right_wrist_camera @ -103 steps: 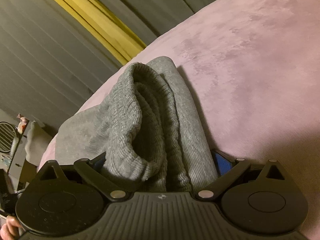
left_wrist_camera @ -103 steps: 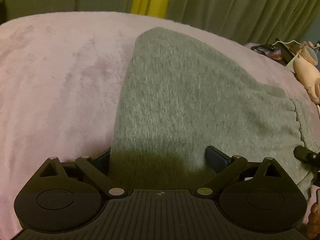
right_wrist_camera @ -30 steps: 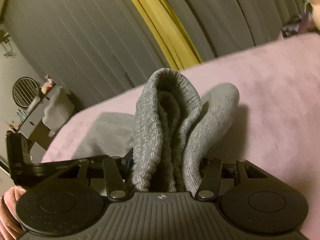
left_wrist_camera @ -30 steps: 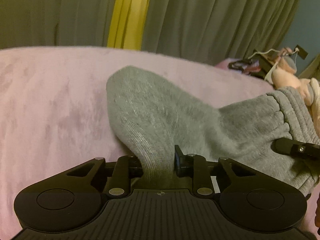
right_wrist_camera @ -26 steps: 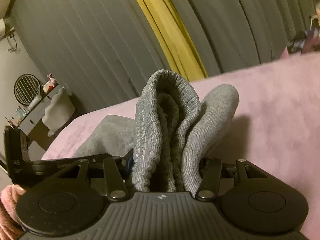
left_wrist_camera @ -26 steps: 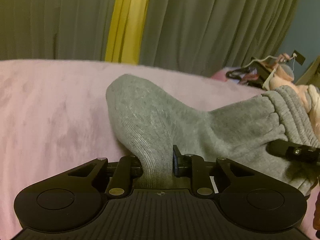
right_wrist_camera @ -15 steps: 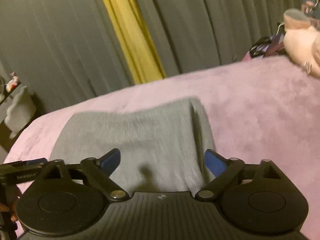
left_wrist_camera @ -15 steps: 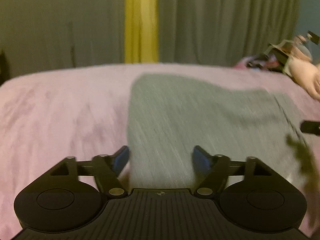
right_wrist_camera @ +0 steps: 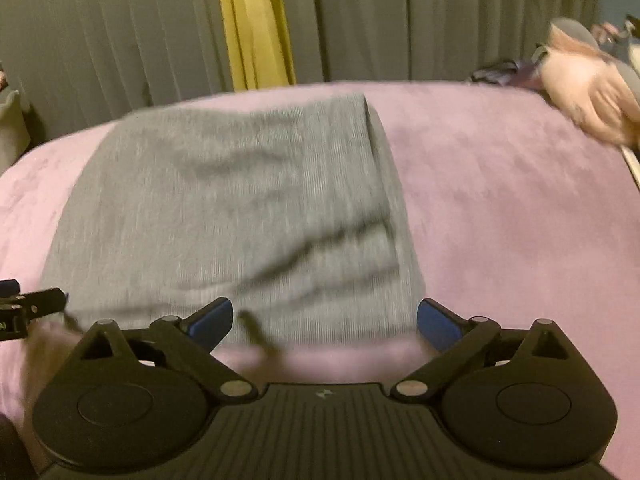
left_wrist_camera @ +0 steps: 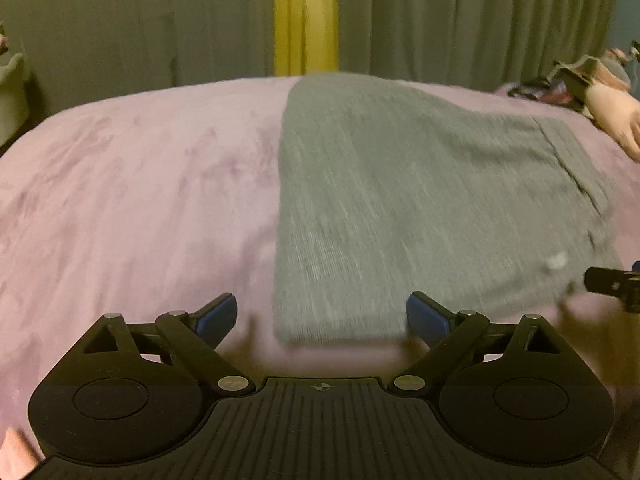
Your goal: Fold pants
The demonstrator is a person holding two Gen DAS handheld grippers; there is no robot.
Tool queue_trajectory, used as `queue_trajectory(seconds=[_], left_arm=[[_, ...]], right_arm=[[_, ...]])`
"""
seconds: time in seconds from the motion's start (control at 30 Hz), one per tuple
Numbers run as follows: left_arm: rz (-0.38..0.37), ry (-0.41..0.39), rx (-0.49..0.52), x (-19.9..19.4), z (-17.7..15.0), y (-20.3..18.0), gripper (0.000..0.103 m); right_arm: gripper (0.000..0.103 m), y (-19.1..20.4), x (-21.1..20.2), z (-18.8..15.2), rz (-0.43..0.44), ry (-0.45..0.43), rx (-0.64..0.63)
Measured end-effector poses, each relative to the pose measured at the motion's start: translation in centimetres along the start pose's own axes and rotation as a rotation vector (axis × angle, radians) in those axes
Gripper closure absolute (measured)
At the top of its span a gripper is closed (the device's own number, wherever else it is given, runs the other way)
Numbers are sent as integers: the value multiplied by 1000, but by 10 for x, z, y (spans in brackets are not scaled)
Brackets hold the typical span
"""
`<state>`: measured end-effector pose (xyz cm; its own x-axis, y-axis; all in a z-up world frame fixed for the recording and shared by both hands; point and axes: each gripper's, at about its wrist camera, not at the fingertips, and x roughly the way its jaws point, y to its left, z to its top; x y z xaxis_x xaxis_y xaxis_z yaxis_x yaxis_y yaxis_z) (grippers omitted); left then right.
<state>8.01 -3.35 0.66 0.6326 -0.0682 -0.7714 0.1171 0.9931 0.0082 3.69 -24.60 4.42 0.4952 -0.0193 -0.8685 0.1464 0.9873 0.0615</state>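
two hand-held grippers are being held over a bed (left_wrist_camera: 132,184) covered in a pink plush blanket, and both are spread wide with nothing gripped. the grey pants (left_wrist_camera: 400,208) are lying folded and flat on the bed, released. the left hand-held gripper (left_wrist_camera: 320,316) is being held at the pants' near left corner, its jaws having just been opening; its blue pads (left_wrist_camera: 216,314) are standing clear of the cloth, with the near edge of the pants seen between them but not pressed. the right hand-held gripper (right_wrist_camera: 324,320) is being held at the pants' (right_wrist_camera: 240,208) near right corner, also fully released, its jaws having just been opening, the near hem lying just beyond its fingertips. each gripper's tip is being seen at the edge of the other's view. beyond the pants, grey curtains (left_wrist_camera: 460,16) with a yellow strip (left_wrist_camera: 304,16) are hanging behind the bed. a pink plush item (right_wrist_camera: 592,92) is lying to the right of the pants, well apart. both views are blurred.
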Motion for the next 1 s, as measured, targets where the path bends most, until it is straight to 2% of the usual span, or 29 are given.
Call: queue_trajectory(seconds=[0.13, 0.27, 0.33, 0.47, 0.53, 0.63, 0.8, 1.0], left_arm=[[33, 33, 48, -17, -35, -9, 5], [55, 77, 80, -32, -56, -21, 5], [46, 46, 71, -44, -59, -23, 2], [36, -29, 20, -62, -63, -20, 2], [35, -55, -3, -65, -64, -18, 1], [63, -62, -28, -65, -63, -16, 1], [48, -68, -77, -63, -61, -10, 1], [56, -81, -118, -55, -62, -7, 1]], right_arm=[[4, 1, -14, -26, -47, 79, 30], [4, 2, -43, -41, -37, 1, 101], [4, 8, -50, -48, -49, -14, 74], [4, 25, -53, -52, -65, 3, -12], [4, 34, -59, -57, -57, -18, -46], [4, 46, -68, -61, -71, -66, -96], [4, 59, -71, -62, -127, -89, -155], [4, 58, -66, -59, -112, -84, -143]])
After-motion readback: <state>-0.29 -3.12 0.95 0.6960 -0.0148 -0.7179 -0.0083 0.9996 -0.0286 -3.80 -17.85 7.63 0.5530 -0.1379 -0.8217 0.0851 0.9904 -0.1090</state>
